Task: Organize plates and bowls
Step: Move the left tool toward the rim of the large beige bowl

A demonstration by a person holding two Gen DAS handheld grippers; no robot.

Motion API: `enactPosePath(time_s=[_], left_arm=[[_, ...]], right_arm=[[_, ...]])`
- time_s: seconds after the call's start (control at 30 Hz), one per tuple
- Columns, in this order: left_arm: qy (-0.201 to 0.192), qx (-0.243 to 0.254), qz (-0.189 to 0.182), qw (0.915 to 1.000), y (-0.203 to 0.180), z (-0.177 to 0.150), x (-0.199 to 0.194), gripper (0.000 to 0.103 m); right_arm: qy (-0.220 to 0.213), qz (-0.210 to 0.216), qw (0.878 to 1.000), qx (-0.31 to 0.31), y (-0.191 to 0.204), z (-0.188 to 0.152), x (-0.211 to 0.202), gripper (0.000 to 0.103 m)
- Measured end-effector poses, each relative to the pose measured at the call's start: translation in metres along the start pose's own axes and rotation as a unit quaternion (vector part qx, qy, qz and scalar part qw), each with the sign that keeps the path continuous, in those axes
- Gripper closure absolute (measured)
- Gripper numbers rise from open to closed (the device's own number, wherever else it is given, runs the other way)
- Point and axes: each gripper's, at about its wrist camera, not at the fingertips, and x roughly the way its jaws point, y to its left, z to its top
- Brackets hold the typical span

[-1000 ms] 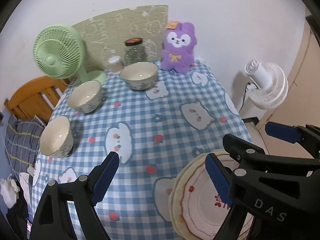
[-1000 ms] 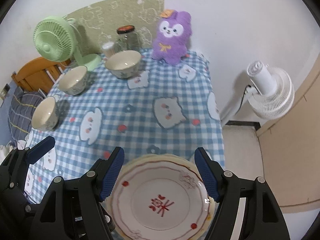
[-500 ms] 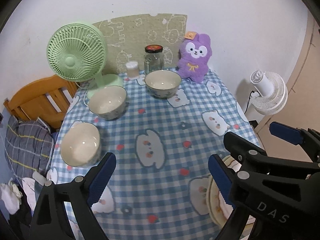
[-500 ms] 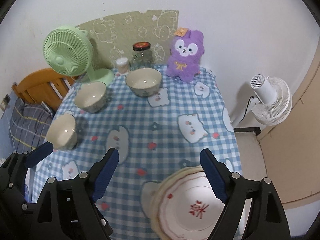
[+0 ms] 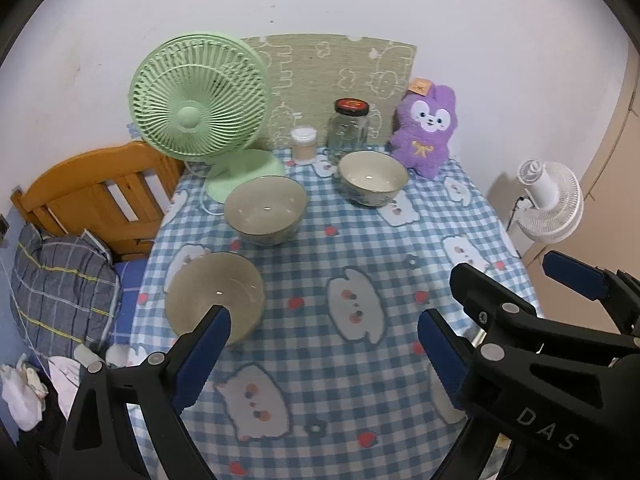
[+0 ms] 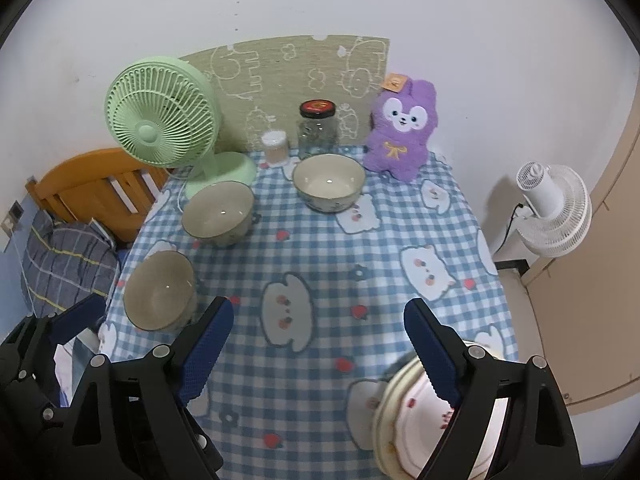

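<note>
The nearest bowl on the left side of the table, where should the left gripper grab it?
Take the nearest bowl by its rim, one finger inside and one outside. It sits upright and is wider than the open left gripper, so come down on the near rim from above.

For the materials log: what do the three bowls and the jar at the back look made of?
Bowls: likely glazed ceramic, glossy cream insides with point glints. Jar: clear glass, see-through; dark lid with red rim, probably metal.
</note>
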Motion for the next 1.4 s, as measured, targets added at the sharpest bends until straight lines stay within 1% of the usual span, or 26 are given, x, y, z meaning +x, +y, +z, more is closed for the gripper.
enactPosePath(time_s=[0.13,0.3,0.37,0.47,0.63,0.7,0.73,0.8,0.87,0.93,1.03,1.1,1.13,1.23,1.27,1.37,1.4], left_arm=[[0.004,-0.007,-0.003,1.0,0.021,-0.001,0.006,0.007],[0.01,-0.007,0.016,0.9998,0.046,-0.001,0.016,0.008],[0.013,-0.011,0.016,0.9997,0.056,-0.002,0.021,0.009],[0.01,-0.01,0.017,0.9997,0.068,-0.002,0.026,0.009],[0.004,-0.016,0.031,0.9994,0.087,-0.002,0.037,0.009],[0.007,-0.018,0.035,0.9992,0.094,-0.002,0.044,0.012],[0.01,-0.018,0.038,0.9991,0.098,-0.002,0.048,0.017],[0.018,-0.022,0.04,0.9988,0.105,-0.002,0.056,0.019],[0.023,-0.024,0.04,0.9987,0.111,-0.002,0.064,0.02],[0.026,-0.022,0.048,0.9983,0.116,-0.003,0.073,0.02],[0.035,-0.022,0.049,0.9979,0.124,-0.004,0.084,0.025],[0.039,-0.022,0.053,0.9976,0.129,-0.005,0.089,0.026],[0.04,-0.023,0.055,0.9974,0.131,-0.006,0.092,0.027],[0.045,-0.023,0.057,0.9971,0.136,-0.008,0.1,0.033],[0.047,-0.024,0.058,0.9969,0.138,-0.008,0.103,0.034],[0.052,-0.025,0.067,0.9961,0.142,-0.01,0.111,0.042],[0.056,-0.026,0.069,0.9957,0.144,-0.011,0.114,0.043]], right_arm=[[0.011,0.008,1.0,0.0,0.018,0.003,0.01,0.014],[0.019,0.015,1.0,0.003,0.038,0.002,0.023,0.014],[0.02,0.018,1.0,0.005,0.047,0.002,0.029,0.014],[0.02,0.017,1.0,0.004,0.059,0.003,0.037,0.014],[0.021,0.019,1.0,0.003,0.077,0.005,0.053,0.014],[0.025,0.024,0.999,0.002,0.084,0.005,0.062,0.014],[0.026,0.025,0.999,0.002,0.087,0.005,0.065,0.014],[0.026,0.025,0.999,0.002,0.093,0.004,0.073,0.014],[0.029,0.025,0.999,0.0,0.1,0.004,0.083,0.017],[0.037,0.029,0.999,0.002,0.106,0.004,0.093,0.019],[0.043,0.03,0.999,0.0,0.115,0.004,0.106,0.023],[0.044,0.03,0.999,-0.001,0.12,0.004,0.113,0.025],[0.046,0.034,0.998,-0.005,0.123,0.004,0.117,0.03],[0.053,0.034,0.998,-0.01,0.13,0.004,0.128,0.035],[0.054,0.034,0.998,-0.011,0.131,0.003,0.13,0.039],[0.064,0.035,0.997,-0.011,0.135,0.002,0.139,0.042],[0.066,0.035,0.997,-0.01,0.136,0.001,0.142,0.043]])
